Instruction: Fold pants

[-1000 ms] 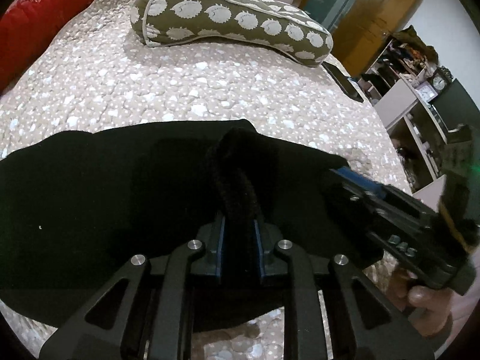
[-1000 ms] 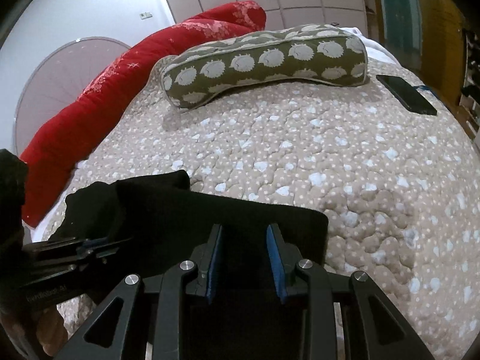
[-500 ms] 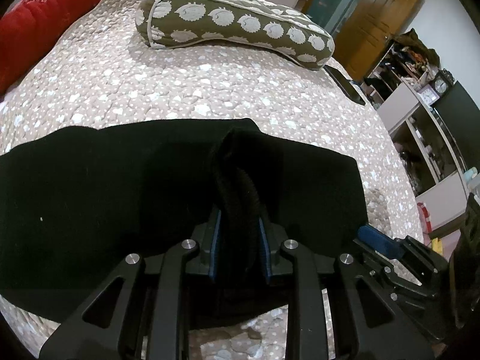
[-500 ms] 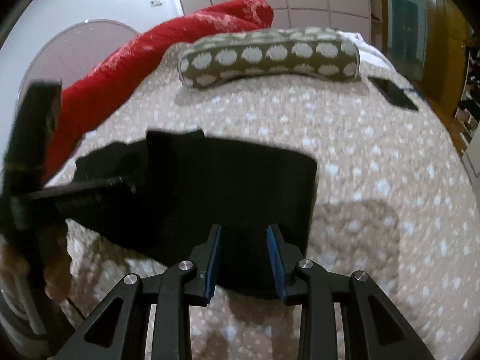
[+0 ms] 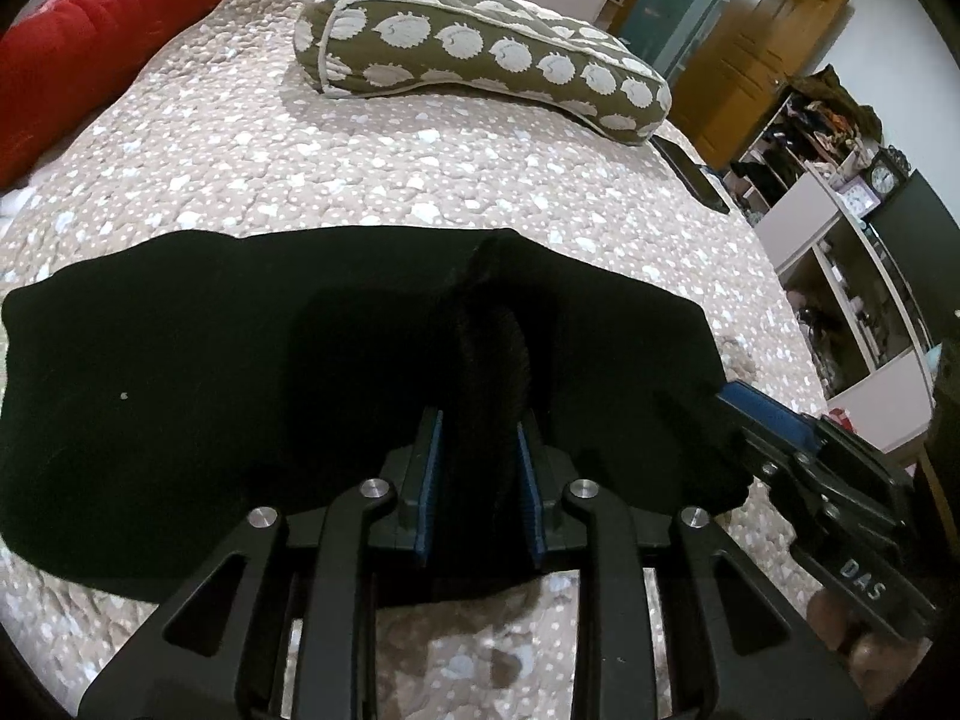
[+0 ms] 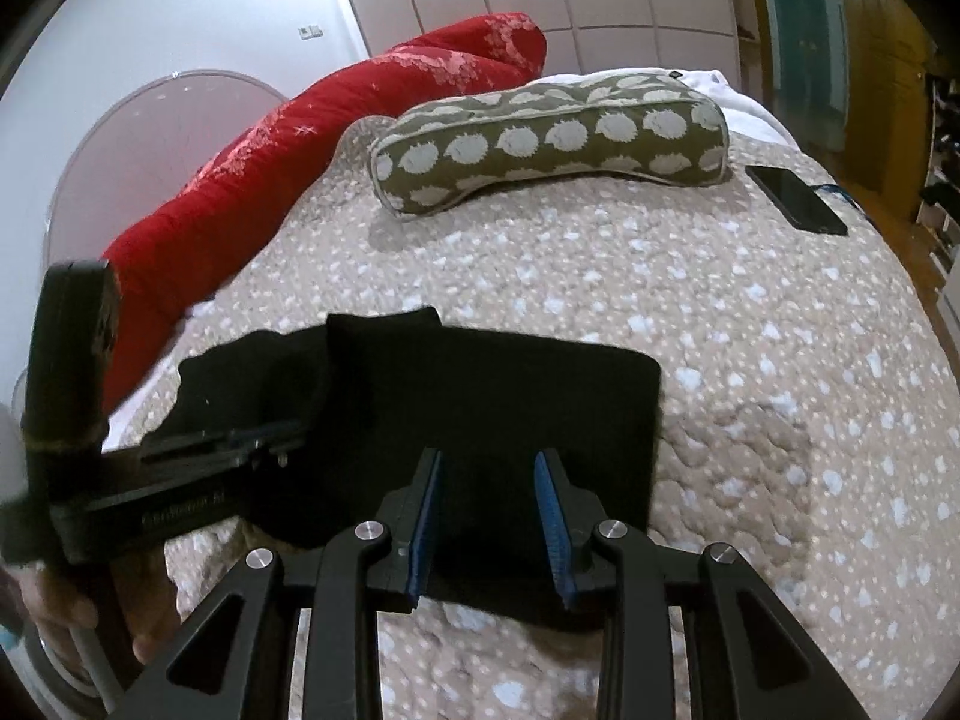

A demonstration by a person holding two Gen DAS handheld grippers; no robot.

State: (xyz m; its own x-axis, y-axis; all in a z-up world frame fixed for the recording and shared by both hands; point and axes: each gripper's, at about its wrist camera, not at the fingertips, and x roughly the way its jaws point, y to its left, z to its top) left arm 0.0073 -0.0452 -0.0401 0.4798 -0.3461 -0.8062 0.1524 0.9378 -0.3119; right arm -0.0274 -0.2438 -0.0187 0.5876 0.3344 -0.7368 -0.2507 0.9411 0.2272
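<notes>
Black pants (image 5: 210,372) lie folded in a flat band across the quilted bed. My left gripper (image 5: 480,438) is shut on a raised ridge of the black cloth at the band's near edge. In the right wrist view the pants (image 6: 480,396) lie as a dark rectangle. My right gripper (image 6: 489,480) is open just above their near edge, with flat cloth showing between its fingers. The right gripper also shows in the left wrist view (image 5: 768,420) at the pants' right end. The left gripper shows in the right wrist view (image 6: 252,438) at the left end.
An olive bolster pillow (image 5: 480,54) with white prints lies far across the bed. A red quilt (image 6: 336,138) runs along the left side. A black phone (image 6: 795,198) lies near the right edge. Shelves and a wooden door (image 5: 750,48) stand to the right.
The right gripper has pulled back and up off the pants, then drifted in again at their right end. The left gripper has kept its hold on the cloth ridge.
</notes>
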